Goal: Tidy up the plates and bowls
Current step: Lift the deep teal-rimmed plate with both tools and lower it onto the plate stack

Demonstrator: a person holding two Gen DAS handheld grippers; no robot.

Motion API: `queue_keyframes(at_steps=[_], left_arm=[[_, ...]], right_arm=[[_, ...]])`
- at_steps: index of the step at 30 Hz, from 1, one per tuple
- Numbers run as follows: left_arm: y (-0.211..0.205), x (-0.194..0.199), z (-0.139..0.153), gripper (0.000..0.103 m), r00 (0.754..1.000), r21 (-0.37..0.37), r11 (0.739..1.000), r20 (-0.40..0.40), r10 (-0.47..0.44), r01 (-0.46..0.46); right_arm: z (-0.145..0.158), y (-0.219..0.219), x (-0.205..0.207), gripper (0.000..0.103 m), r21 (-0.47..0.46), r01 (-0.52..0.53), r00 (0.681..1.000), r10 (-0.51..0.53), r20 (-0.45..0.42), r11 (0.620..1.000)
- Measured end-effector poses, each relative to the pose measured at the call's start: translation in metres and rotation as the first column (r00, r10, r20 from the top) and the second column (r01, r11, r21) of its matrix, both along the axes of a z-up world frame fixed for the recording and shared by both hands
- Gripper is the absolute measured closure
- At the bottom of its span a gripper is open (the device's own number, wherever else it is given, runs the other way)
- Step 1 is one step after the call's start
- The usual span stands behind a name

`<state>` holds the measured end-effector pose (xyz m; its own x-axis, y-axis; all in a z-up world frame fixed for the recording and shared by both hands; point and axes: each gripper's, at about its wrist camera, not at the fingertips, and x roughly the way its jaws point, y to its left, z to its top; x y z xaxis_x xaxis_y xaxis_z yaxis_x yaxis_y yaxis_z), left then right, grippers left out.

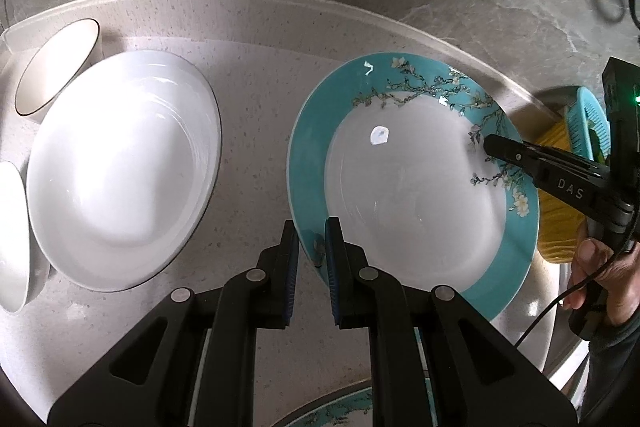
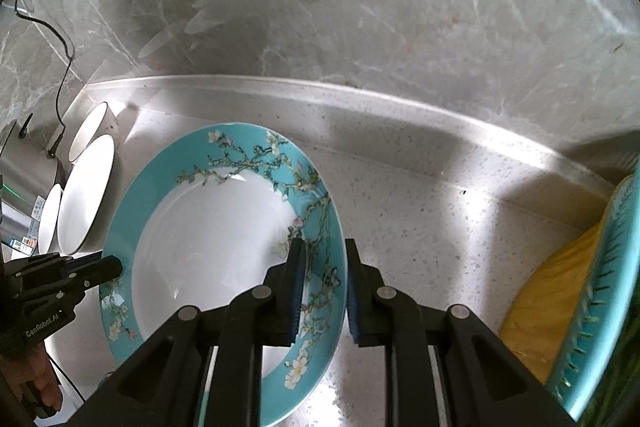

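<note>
Gripping opposite rims of the teal blossom plate [image 1: 400, 187], left gripper [image 1: 312, 259] and right gripper [image 2: 323, 287] both clamped, plate face-up

- plate [image 1: 416, 187] in the claws: white centre, turquoise rim, flowering-branch pattern
- plate left of left claw [image 1: 116, 167]: plain white
- bowl beyond it [image 1: 56, 67]: white, dark rim line
- counter [image 2: 440, 227]: pale speckled
- basket right of right claw [image 2: 600, 291]: turquoise; yellow item [image 2: 544, 291] beside it, possibly cloth

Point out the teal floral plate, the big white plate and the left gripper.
teal floral plate [image 1: 416, 195], left wrist view, white centre.
big white plate [image 1: 120, 171], left wrist view, its centre.
left gripper [image 1: 311, 227], left wrist view, between fingertips.
</note>
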<state>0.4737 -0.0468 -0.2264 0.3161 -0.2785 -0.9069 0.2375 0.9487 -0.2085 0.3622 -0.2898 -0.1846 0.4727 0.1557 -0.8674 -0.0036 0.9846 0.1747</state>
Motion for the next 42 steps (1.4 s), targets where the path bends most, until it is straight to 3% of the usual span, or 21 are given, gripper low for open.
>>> queue_keyframes(at_steps=[24, 32, 42], left_arm=[[0.054, -0.085, 0.060, 0.092, 0.999, -0.031, 0.999, 0.040, -0.027, 0.028], [0.074, -0.122, 0.065, 0.092, 0.999, -0.025, 0.999, 0.030, -0.044, 0.045], [0.085, -0.152, 0.044, 0.092, 0.996, -0.004, 0.996, -0.004, -0.092, 0.092]], right_arm=[[0.063, 0.044, -0.083, 0.087, 0.013, -0.014, 0.996, 0.013, 0.091, 1.000], [0.064, 0.060, -0.116, 0.087, 0.030, -0.001, 0.996, -0.001, 0.089, 1.000], [0.044, 0.075, -0.155, 0.087, 0.036, 0.022, 0.998, -0.024, 0.050, 0.999]])
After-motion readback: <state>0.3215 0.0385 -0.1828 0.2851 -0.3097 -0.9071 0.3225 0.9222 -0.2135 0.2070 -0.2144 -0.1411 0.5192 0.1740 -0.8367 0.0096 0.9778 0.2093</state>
